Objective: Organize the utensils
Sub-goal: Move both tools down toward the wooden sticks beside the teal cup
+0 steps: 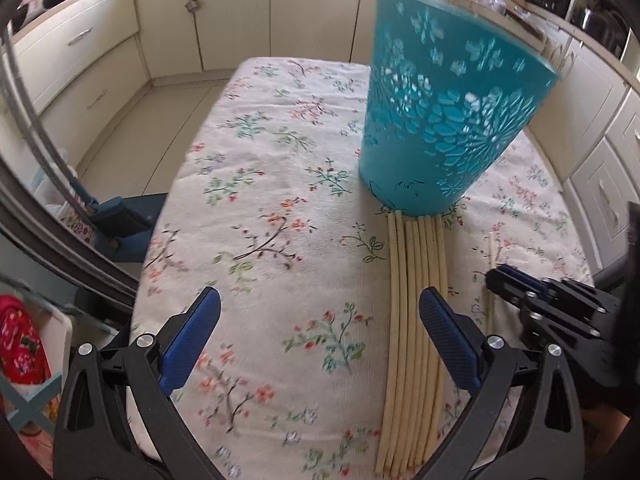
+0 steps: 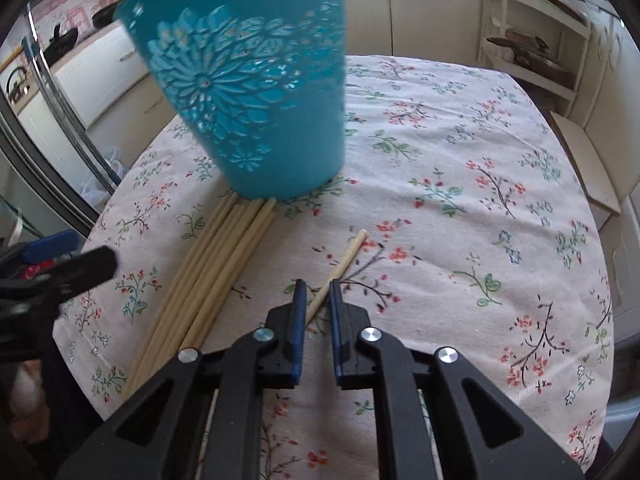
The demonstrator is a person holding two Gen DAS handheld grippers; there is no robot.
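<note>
A teal cut-out cup [image 1: 440,120] [image 2: 260,100] stands upright on the floral tablecloth [image 1: 280,160]. A bundle of several pale chopsticks [image 1: 412,320] [image 2: 216,264] lies flat with its far ends against the cup's base. One single chopstick [image 2: 348,252] [image 1: 491,248] lies apart to the right of the bundle. My right gripper [image 2: 318,300] [image 1: 496,276] is low over the cloth, its jaws shut on that chopstick's near part. My left gripper [image 1: 319,296] hangs open over bare cloth, its right finger [image 1: 448,332] above the bundle; it shows blurred in the right wrist view [image 2: 60,256].
Cream kitchen cabinets [image 1: 240,16] ring the table. A blue brush and dustpan [image 1: 120,220] sit on the floor off the table's left edge, with a red cloth [image 1: 20,340] nearer. An open shelf unit [image 2: 532,40] stands beyond the far right corner.
</note>
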